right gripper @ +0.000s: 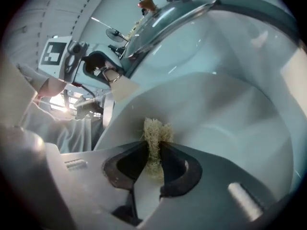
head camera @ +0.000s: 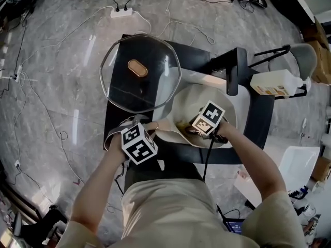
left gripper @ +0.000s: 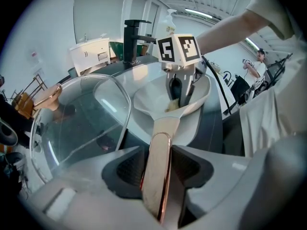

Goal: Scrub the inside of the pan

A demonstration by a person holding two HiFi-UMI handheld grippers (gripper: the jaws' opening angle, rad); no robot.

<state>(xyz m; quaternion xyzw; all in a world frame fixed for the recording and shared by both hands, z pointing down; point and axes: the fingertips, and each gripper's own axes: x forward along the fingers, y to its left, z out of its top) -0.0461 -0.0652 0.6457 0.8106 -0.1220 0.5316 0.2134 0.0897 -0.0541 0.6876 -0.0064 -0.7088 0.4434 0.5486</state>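
A cream pan (head camera: 227,110) sits tilted in the sink, seen from the head view. My left gripper (left gripper: 159,159) is shut on the pan handle (left gripper: 160,143), a cream and copper bar running between its jaws. My right gripper (right gripper: 154,151) is shut on a tan fibre scrubber (right gripper: 154,131), whose tuft touches the pale pan inside (right gripper: 230,119). In the left gripper view the right gripper (left gripper: 178,96) reaches down into the pan bowl (left gripper: 146,99). The head view shows the left gripper (head camera: 147,130) at the pan's near left rim and the right gripper (head camera: 195,129) inside the bowl.
A round glass lid (head camera: 139,71) with a copper knob (head camera: 137,67) lies just left of the pan, overlapping its rim. A black faucet (head camera: 234,71) stands behind the pan. A white bottle (head camera: 276,82) sits at the right. Cables and a power strip (head camera: 121,12) lie on the floor.
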